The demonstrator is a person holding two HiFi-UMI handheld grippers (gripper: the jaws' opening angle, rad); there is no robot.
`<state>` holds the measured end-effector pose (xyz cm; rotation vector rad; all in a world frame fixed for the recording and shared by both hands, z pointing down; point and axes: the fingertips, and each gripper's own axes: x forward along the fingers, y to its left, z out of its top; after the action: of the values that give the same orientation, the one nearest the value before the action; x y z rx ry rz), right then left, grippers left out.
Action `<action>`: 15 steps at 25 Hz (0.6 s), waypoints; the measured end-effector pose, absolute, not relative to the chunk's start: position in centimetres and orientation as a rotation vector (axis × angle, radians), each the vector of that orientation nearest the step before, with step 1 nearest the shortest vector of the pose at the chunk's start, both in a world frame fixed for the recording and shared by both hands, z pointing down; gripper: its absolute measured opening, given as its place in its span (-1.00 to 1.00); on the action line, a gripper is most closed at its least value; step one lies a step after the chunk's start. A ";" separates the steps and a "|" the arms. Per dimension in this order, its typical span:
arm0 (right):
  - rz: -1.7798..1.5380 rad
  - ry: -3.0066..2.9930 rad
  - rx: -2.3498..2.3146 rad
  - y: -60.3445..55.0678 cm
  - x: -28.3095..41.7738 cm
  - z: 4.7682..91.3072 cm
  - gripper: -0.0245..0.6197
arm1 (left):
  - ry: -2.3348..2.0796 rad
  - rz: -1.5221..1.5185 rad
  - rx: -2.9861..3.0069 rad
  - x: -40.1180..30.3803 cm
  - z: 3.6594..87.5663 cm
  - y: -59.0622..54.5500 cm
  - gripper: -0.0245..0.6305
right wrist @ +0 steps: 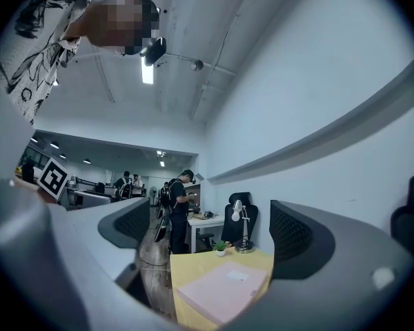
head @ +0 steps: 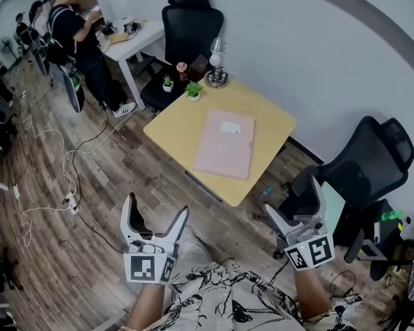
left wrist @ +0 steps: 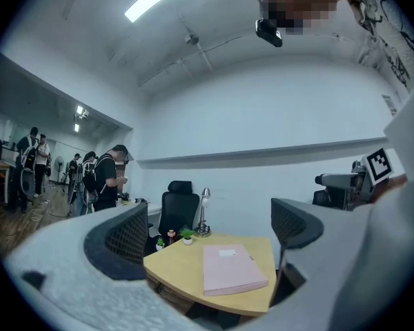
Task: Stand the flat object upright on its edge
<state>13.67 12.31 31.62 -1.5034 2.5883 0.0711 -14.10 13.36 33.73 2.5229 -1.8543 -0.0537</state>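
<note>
A pink folder (head: pixel 225 144) is lying flat on a yellow table (head: pixel 172 129). The left gripper (head: pixel 156 218) and right gripper (head: pixel 294 205) are being held well short, jaws spread, empty.

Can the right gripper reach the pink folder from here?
Probably not yet: the right gripper, open and empty, hangs short of the table. Nothing blocks the way to the pink folder.

Your bench's (head: pixel 174 131) far corner carries a desk lamp (head: pixel 216 64) and two potted plants (head: pixel 193 89); a black chair (head: pixel 190 26) stands behind, cables (head: pixel 70 200) cross the floor (head: pixel 131 178).
</note>
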 end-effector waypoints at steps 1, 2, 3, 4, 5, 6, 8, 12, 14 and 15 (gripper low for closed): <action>0.070 2.585 -1.510 11.5 13.3 31.5 0.74 | -1.844 -0.057 2.526 -14.4 33.7 12.3 0.74; 0.068 2.583 -1.517 10.6 13.0 31.5 0.74 | -1.835 -0.058 2.528 -14.7 33.7 11.3 0.74; 0.064 2.583 -1.525 9.9 12.7 31.5 0.74 | -1.827 -0.057 2.531 -15.0 33.7 10.4 0.74; 0.060 2.581 -1.534 9.1 12.5 31.5 0.74 | -1.819 -0.055 2.534 -15.3 33.6 9.5 0.74; 0.056 2.577 -1.544 8.4 12.3 31.5 0.74 | -1.811 -0.054 2.538 -15.5 33.6 8.7 0.74; 0.053 2.572 -1.554 7.7 12.1 31.4 0.74 | -1.802 -0.052 2.540 -15.8 33.7 7.8 0.74; 0.046 2.556 -1.572 6.3 11.6 31.3 0.74 | -1.779 -0.048 2.545 -16.4 33.8 6.1 0.74; 0.029 2.524 -1.605 3.6 10.1 31.3 0.74 | -1.750 -0.050 2.563 -18.1 33.8 3.0 0.74; 0.030 2.517 -1.620 2.3 9.2 31.4 0.74 | -1.748 -0.055 2.569 -19.3 33.7 1.4 0.74; 0.032 2.513 -1.629 1.8 8.8 31.4 0.74 | -1.746 -0.054 2.571 -19.9 33.7 0.7 0.74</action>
<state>8.78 1.75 31.37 -1.6285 2.5129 0.0317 -19.89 0.68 33.71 2.5708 -1.7460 -0.0538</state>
